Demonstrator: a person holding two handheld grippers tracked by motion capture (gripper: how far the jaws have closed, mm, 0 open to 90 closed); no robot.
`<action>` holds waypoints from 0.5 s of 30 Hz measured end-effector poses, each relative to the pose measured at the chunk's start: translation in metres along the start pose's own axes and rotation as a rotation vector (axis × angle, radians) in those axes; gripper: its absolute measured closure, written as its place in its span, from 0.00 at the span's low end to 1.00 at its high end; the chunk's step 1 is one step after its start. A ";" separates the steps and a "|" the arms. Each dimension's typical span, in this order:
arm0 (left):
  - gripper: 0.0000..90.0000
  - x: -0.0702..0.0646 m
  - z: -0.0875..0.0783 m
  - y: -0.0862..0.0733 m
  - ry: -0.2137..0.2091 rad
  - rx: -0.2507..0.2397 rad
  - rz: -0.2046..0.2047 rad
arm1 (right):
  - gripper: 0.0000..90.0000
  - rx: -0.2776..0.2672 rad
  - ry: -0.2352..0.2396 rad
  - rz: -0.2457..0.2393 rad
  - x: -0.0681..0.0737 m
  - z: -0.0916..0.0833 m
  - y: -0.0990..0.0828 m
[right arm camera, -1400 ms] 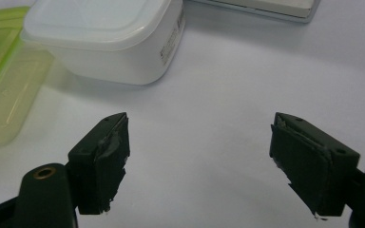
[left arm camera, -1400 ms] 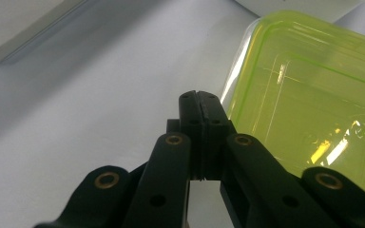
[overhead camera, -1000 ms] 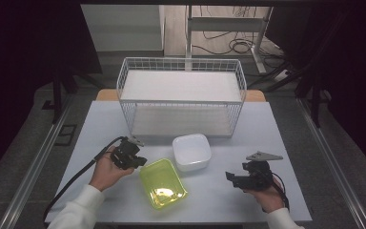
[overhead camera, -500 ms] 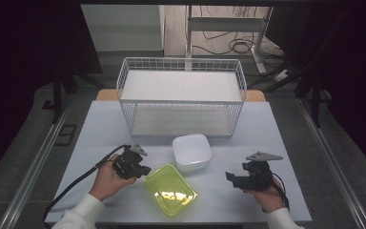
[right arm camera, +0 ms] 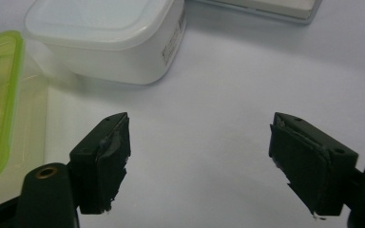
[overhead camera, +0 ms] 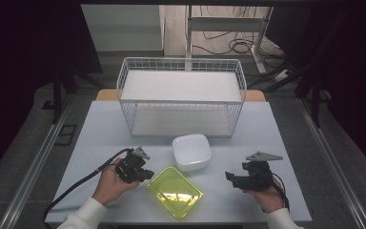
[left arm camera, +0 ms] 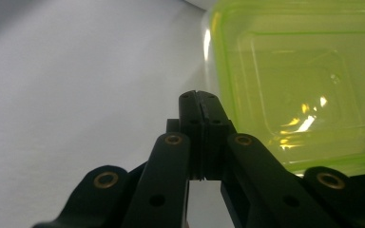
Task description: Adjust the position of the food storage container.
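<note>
1. Left gripper (overhead camera: 145,175): jaws pressed together with nothing between them, tips at the left edge of the green container (overhead camera: 175,192). In the left gripper view the closed tips sit just beside its near-left rim (left arm camera: 285,90); contact cannot be told.
2. Green container: translucent, rectangular, flat on the tabletop (overhead camera: 100,138) near the front edge. Long axis runs diagonally, from upper left beside the left jaws to lower right. Nothing visible inside.
3. White container (overhead camera: 191,151): just behind the green one, lid on, contents hidden.
4. Wire basket (overhead camera: 181,98): at the back of the tabletop, with a white panel inside.
5. Right gripper (overhead camera: 236,179): jaws wide apart, holding nothing, pointing left, well apart from the green container.
</note>
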State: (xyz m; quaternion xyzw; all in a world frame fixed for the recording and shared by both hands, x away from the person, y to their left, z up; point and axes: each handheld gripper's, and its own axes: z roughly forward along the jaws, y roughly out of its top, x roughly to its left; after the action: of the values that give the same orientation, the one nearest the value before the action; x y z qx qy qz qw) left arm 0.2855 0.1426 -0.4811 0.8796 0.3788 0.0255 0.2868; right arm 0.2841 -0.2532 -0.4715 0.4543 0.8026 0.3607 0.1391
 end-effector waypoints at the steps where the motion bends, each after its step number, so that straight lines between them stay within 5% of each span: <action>1: 0.99 0.003 -0.003 -0.001 0.006 -0.020 -0.021 | 0.26 -0.004 0.001 -0.010 0.003 -0.002 0.002; 5: 0.93 0.009 -0.013 -0.006 0.041 -0.063 -0.069 | 0.33 -0.017 0.041 -0.044 0.019 -0.011 0.008; 6: 0.88 0.012 -0.021 -0.011 0.069 -0.089 -0.082 | 0.39 -0.014 0.092 -0.069 0.030 -0.014 0.011; 7: 0.82 0.012 -0.021 -0.011 0.069 -0.089 -0.082 | 0.39 -0.014 0.092 -0.069 0.030 -0.014 0.011; 8: 0.71 0.016 -0.027 -0.017 0.073 -0.102 -0.104 | 0.46 0.007 0.154 -0.100 0.048 -0.016 0.015; 11: 0.50 0.020 -0.032 -0.022 0.079 -0.114 -0.125 | 0.54 0.028 0.189 -0.126 0.061 -0.016 0.017; 12: 0.43 0.023 -0.034 -0.026 0.086 -0.117 -0.139 | 0.63 0.055 0.238 -0.158 0.078 -0.014 0.020; 15: 0.35 0.025 -0.036 -0.028 0.082 -0.115 -0.151 | 0.69 0.081 0.269 -0.183 0.091 -0.013 0.022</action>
State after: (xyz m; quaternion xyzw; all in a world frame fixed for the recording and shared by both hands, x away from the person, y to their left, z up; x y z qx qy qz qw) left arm 0.2759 0.1927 -0.4704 0.8290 0.4532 0.0616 0.3219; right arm 0.2411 -0.1767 -0.4381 0.3320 0.8660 0.3713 0.0443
